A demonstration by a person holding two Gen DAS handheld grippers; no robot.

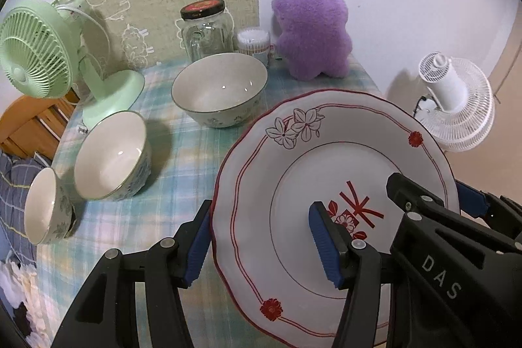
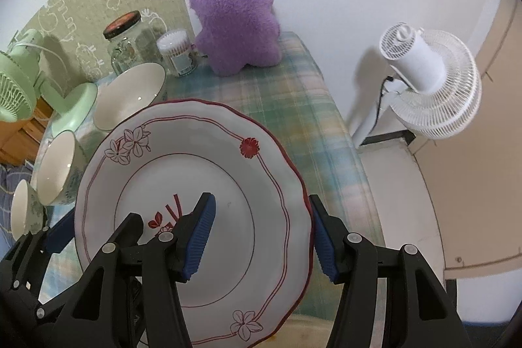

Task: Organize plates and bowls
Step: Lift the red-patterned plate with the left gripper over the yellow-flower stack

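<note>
A white plate with a red wavy line, flower prints and a red centre motif hangs tilted above the plaid tablecloth. My left gripper is shut on its left rim, one pad on the face and one behind the edge. My right gripper is shut on the opposite rim in the same way. Left of the plate stand three white bowls: a large one, a medium one and a small one, all upright and apart.
At the back stand a green desk fan, a glass jar with a black lid, a tub of cotton swabs and a purple plush toy. A white floor fan stands beyond the table's right edge.
</note>
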